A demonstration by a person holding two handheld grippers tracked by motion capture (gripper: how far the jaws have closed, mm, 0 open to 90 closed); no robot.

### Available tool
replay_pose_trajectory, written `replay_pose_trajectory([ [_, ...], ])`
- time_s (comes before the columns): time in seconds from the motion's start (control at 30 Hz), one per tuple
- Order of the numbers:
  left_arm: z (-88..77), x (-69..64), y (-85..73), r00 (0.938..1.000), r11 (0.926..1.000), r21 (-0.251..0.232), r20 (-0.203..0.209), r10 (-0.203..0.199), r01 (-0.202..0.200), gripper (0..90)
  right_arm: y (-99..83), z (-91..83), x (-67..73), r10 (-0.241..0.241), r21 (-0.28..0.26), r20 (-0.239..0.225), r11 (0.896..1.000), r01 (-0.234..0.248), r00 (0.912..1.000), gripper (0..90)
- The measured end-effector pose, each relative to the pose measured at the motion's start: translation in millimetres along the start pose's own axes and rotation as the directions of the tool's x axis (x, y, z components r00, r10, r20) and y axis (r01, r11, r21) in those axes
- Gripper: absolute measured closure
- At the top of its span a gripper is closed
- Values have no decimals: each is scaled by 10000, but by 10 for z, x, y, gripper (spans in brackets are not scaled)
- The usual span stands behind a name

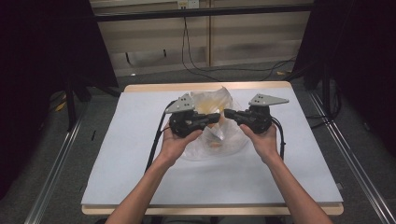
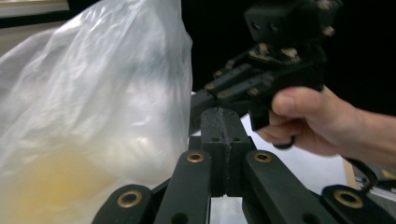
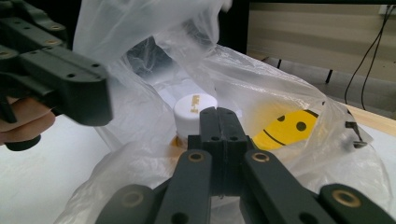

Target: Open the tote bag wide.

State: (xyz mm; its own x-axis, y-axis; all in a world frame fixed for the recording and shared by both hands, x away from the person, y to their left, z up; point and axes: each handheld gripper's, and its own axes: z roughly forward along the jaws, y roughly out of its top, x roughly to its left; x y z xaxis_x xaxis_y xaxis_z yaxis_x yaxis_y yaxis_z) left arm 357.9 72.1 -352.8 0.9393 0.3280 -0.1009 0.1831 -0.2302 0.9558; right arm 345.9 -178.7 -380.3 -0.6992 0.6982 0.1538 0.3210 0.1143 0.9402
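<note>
Two forearms enter the high view from six o'clock, one hand on each of two grippers. One clear plastic bag (image 1: 212,123) sits at the middle of the white surface (image 1: 126,154), rising between the two grippers. At nine o'clock from the bag is the left gripper (image 1: 215,117), at three o'clock the right gripper (image 1: 228,113), and their tips nearly meet over the bag.

Both sets of fingers are pressed fully together. In the left gripper view the bag's film lies against the left side of the closed fingers (image 2: 226,140); whether any film is pinched, I cannot tell. In the right gripper view the closed fingers (image 3: 219,135) point into the bag. Inside it are one white-capped bottle (image 3: 195,111) and one yellow smiley face (image 3: 285,128), at three o'clock from the cap.
</note>
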Motion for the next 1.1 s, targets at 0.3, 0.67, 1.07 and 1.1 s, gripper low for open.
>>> replay_pose_trajectory([
  [0.3, -9, 351, -193, 9919, 9965, 519, -1117, -597, 659, 900, -145, 198, -92, 388, 395, 173, 9984, -394, 9991, 900],
  [0.67, 76, 636, -540, 9792, 9725, 2089, -1934, -620, 1029, 900, -465, 362, -210, 248, 1820, 574, 9827, -349, 9980, 900],
  [1.07, 433, 642, -1015, 9882, 8758, 4780, -1532, 77, 672, 900, -727, 663, -326, 31, 3623, 424, 9319, -183, 9991, 900],
  [1.1, 450, 618, -1018, 9890, 8585, 5106, -1445, 321, 467, 900, -739, 668, -335, 75, 3653, 377, 9307, -208, 9993, 900],
])
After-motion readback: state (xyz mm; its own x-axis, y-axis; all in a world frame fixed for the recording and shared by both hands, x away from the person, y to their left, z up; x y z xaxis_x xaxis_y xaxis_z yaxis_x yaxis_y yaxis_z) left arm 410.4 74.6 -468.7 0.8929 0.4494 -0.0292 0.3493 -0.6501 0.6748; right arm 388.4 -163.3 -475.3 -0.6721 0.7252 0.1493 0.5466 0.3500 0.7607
